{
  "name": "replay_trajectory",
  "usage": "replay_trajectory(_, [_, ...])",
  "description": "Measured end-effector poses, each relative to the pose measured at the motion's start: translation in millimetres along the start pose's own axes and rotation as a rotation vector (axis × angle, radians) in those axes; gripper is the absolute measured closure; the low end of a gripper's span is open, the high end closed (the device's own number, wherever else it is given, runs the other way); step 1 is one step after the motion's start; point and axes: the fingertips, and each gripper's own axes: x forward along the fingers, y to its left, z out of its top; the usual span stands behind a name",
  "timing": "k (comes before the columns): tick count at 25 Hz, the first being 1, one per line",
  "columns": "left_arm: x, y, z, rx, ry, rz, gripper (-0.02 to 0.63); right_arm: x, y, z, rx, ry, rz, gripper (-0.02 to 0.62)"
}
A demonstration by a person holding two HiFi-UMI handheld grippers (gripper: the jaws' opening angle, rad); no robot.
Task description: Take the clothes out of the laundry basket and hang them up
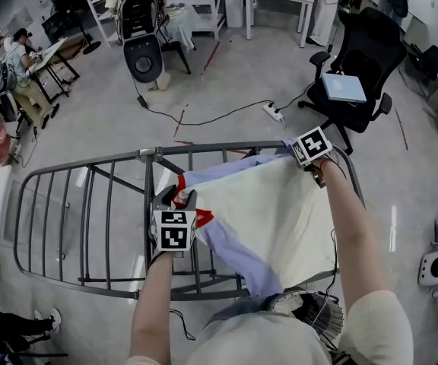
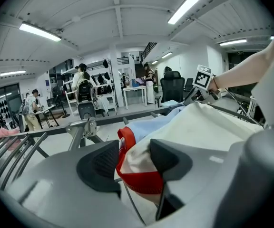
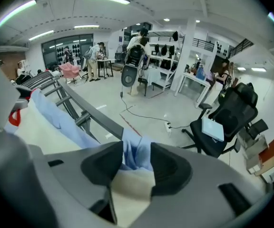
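Now at draping step: cream shirt with light-blue sleeves and red trim [image 1: 268,204] lies over right end of grey metal drying rack [image 1: 90,196]. Left tool [image 2: 134,161] and right tool [image 3: 137,163] both parted, cloth loose between. Next, likely: pull both clear without dragging cloth.

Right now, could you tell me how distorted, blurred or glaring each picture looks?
Head view: evenly lit, sharp; the grey metal drying rack bows outward. Left gripper view: heavy fisheye, dark corners, bright ceiling strip lights. Right gripper view: same fisheye, dark corners.

Matt cream-and-blue cloth garment [image 1: 272,211] drapes a smooth grey metal rack [image 1: 204,148].
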Motion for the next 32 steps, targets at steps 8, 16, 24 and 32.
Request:
replay_trajectory(8, [4.6, -2.4, 1.6, -0.01, -0.02, -0.002, 0.438, 11.1, 7.9, 9.1, -0.079, 0.013, 0.0, 0.56])
replay_trajectory(16, [5.5, -9.0, -3.1, 0.003, -0.012, 0.013, 0.507, -10.9, -24.8, 111.4, -0.092, -0.183, -0.173, 0.588])
replay_trajectory(24, [3.7, -10.1, -5.3, -0.022, -0.004, 0.043, 0.468, -28.3, -35.9, 208.6, -0.021, -0.383, -0.248, 0.588])
replay_trajectory(32, [-11.6, -8.4, 2.3, -0.029, -0.014, -0.006, 0.429, -6.1, -11.5, 208.6, -0.008, -0.323, -0.23, 0.526])
